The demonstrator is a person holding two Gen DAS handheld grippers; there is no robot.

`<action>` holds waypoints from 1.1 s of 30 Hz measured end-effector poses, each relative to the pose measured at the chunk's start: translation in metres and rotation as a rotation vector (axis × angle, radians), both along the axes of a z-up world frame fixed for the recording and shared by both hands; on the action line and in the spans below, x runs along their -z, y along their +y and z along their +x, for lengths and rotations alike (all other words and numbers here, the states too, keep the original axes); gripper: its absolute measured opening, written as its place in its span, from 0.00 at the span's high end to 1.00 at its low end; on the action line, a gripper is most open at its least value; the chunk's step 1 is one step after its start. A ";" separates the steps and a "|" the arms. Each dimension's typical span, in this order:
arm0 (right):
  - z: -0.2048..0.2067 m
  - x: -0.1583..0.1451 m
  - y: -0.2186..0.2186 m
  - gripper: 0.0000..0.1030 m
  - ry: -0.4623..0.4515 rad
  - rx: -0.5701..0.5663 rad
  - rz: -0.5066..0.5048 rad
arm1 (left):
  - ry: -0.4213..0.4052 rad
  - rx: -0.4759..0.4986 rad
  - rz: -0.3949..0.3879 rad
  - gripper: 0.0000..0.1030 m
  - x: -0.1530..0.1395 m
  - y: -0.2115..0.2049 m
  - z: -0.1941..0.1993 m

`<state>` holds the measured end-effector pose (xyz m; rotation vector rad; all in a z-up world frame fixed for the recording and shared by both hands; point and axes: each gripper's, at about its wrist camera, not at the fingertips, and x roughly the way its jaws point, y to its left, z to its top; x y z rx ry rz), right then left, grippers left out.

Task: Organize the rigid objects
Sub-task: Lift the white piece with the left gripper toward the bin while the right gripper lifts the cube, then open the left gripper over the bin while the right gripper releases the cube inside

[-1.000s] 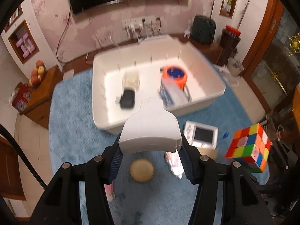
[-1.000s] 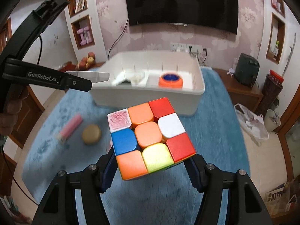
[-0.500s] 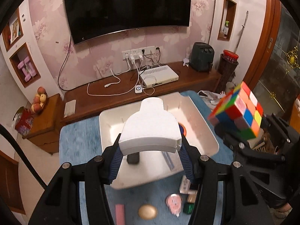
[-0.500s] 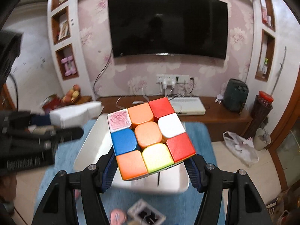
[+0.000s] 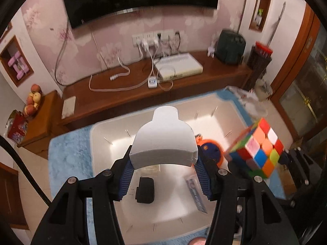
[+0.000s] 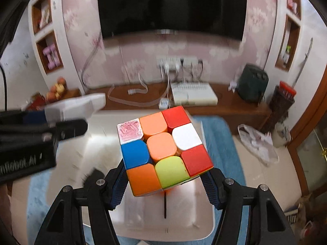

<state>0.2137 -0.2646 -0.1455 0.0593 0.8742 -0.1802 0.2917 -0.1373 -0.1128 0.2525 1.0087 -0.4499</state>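
The left gripper [image 5: 163, 175] is pinching a white plastic piece [image 5: 163, 143] above the white bin [image 5: 102, 175]. The right gripper [image 6: 165, 181] is clamping a colourful cube [image 6: 163, 153] over that bin's right side.

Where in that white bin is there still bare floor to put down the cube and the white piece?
The white bin looks bare along its far half, toward the wooden shelf, and on its near left, left of the black block. The right side is crowded: the orange-lidded round thing and a flat packet. The white piece and cube hide part of the floor.
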 end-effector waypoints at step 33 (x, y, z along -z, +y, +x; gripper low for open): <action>-0.048 0.024 0.042 0.24 -0.001 -0.114 0.028 | 0.135 -0.018 0.064 0.14 0.043 0.007 -0.019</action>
